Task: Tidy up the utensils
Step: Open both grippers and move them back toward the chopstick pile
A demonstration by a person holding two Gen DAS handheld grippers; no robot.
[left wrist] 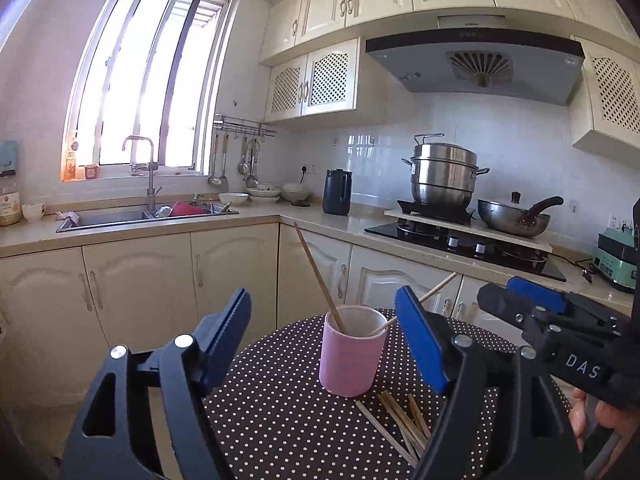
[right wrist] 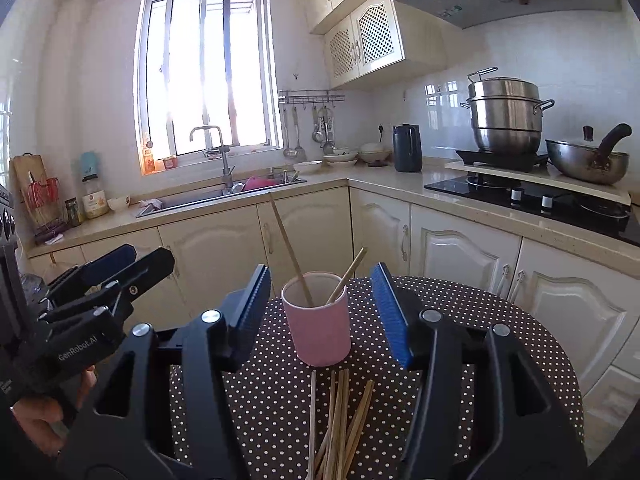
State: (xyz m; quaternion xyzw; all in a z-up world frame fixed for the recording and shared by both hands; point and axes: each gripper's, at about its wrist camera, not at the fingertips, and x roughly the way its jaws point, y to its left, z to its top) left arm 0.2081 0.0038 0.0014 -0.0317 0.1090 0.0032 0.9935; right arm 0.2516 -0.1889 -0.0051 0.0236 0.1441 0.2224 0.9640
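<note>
A pink cup [left wrist: 348, 364] [right wrist: 320, 332] stands on a round table with a dark polka-dot cloth [left wrist: 280, 400] [right wrist: 460, 308]. Two wooden chopsticks [left wrist: 320, 280] [right wrist: 288, 244] lean inside it. Several more loose chopsticks [left wrist: 400, 420] [right wrist: 340, 420] lie on the cloth in front of the cup. My left gripper [left wrist: 322, 300] [right wrist: 132, 260] is open above the near side of the table, holding nothing. My right gripper [right wrist: 320, 274] [left wrist: 520, 296] is open too, empty, just behind the loose chopsticks. A hand [right wrist: 36, 420] grips the left tool.
Beyond the table runs an L-shaped kitchen counter with a sink [left wrist: 120, 218] and tap under the window. A dark kettle [left wrist: 337, 192], bowls, a steel steamer pot [left wrist: 444, 176] and a wok [left wrist: 514, 216] sit toward the stove. Cabinets line the wall below.
</note>
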